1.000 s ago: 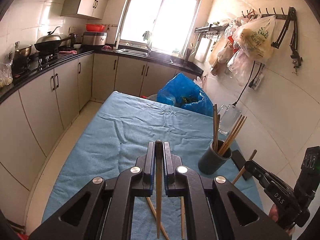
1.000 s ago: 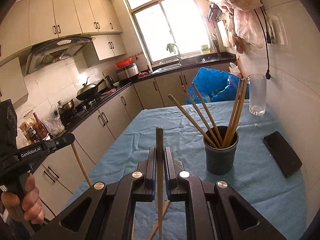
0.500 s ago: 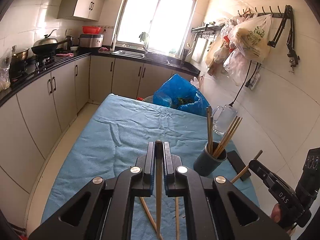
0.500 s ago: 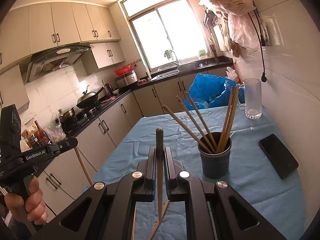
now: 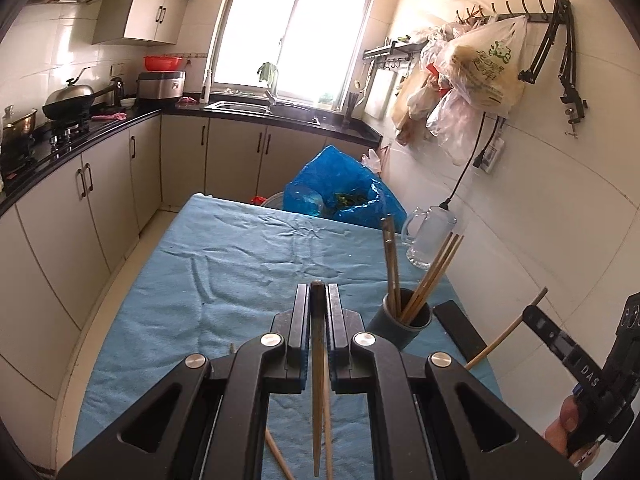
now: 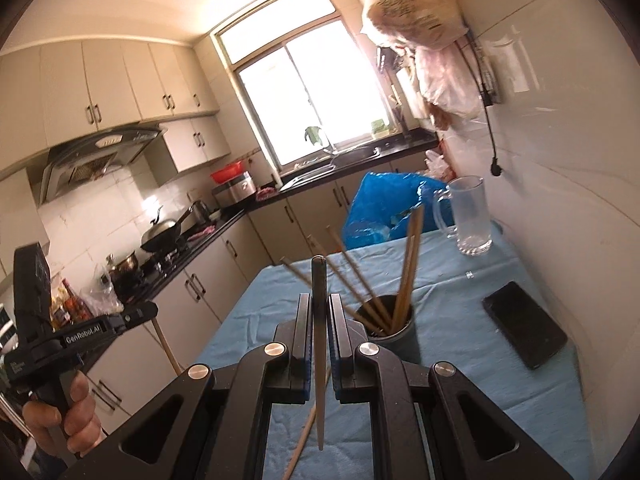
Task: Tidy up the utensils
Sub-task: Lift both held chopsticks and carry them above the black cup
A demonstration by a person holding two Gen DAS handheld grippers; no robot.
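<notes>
My left gripper (image 5: 318, 292) is shut on a wooden chopstick (image 5: 317, 380) that hangs down between its jaws above the blue cloth. To its right stands a dark grey cup (image 5: 400, 326) holding several chopsticks. Loose chopsticks (image 5: 328, 420) lie on the cloth below the jaws. My right gripper (image 6: 319, 302) is also shut on a chopstick (image 6: 319, 360), upright, just left of the same cup (image 6: 394, 338). One loose chopstick (image 6: 306, 436) lies on the cloth beneath. Each gripper shows in the other's view, held by a hand: the right gripper (image 5: 538, 322), the left gripper (image 6: 146, 312).
A black phone (image 6: 524, 330) lies right of the cup, and a clear glass mug (image 6: 468, 216) stands farther back by the tiled wall. A blue plastic bag (image 5: 340, 196) sits past the table's far end. Kitchen counters and a stove line the left side.
Both grippers have risen and drawn back with their chopsticks. The cup now looks smaller and farther in the left view; the right view has tilted and swung upward.
</notes>
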